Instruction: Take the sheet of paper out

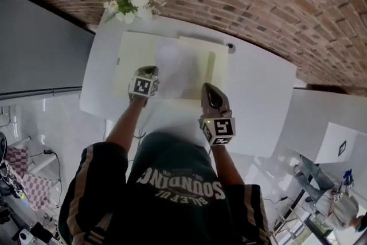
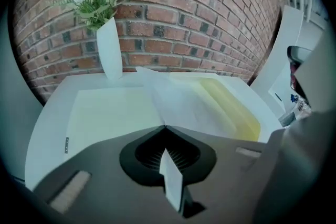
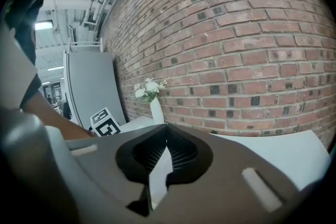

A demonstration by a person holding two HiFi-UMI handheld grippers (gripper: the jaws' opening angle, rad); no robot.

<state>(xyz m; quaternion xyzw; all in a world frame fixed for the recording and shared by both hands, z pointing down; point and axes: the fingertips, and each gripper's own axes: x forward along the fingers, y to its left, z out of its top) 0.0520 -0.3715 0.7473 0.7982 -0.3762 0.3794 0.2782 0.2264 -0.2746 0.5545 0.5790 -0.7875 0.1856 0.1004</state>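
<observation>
Sheet of paper [image 2: 181, 105]: near edge pinched in left gripper [image 2: 165, 127], fingers closed on it; rest trails away from fingers over open folder [image 2: 105, 113] on tabletop [image 1: 258, 94]; right gripper [image 3: 167, 126] fingers together, empty, at folder's near-right edge.

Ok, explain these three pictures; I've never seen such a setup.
No robot: a person holds a two-jaw gripper in each hand. One picture comes from a camera on their head, looking down; the other two cameras ride on the grippers, looking along the jaws. On the white table are an open pale-yellow folder and a vase of white flowers. The left gripper is shut on the sheet of paper, raised off the folder. The right gripper has its jaws together, apparently empty.
</observation>
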